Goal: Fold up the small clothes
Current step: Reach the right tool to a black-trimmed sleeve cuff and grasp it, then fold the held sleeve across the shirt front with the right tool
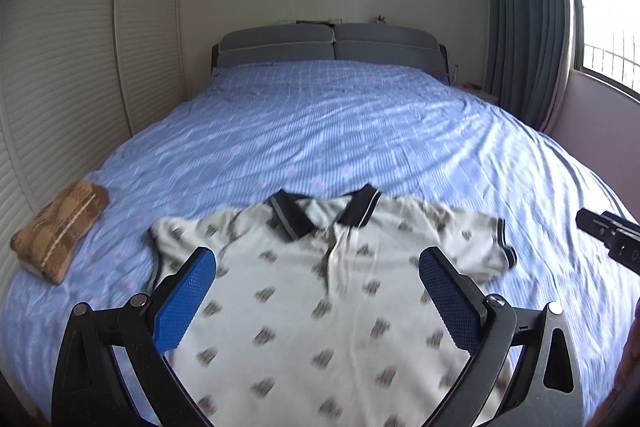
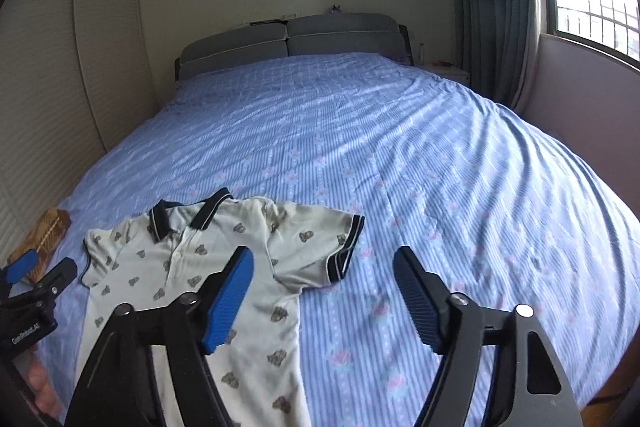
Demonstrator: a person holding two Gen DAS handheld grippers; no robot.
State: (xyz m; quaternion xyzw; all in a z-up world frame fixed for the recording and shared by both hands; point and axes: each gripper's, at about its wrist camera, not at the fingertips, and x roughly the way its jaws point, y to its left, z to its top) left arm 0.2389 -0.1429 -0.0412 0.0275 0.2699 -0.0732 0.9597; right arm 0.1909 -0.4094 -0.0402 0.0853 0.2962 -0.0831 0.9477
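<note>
While both tongs hang empty over the bed [image 1: 320,131], a folded brown cloth [image 1: 60,231] lies far left. Next, the left tongs [image 1: 318,301] gape wide above the polo shirt [image 1: 304,287], spread flat, collar away. Rightmost, the right tongs [image 2: 324,301], partly open, straddle its side seam. Judged best: pinch both sleeve edges together and fold inward evenly.

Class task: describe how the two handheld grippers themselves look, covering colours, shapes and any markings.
Both the left gripper and the right gripper have black angular frames with triangular cut-outs and round silver pivot bolts. Their jaws carry textured blue pads. In the right wrist view, the left gripper's black body bears pale lettering, too small to read surely.
</note>
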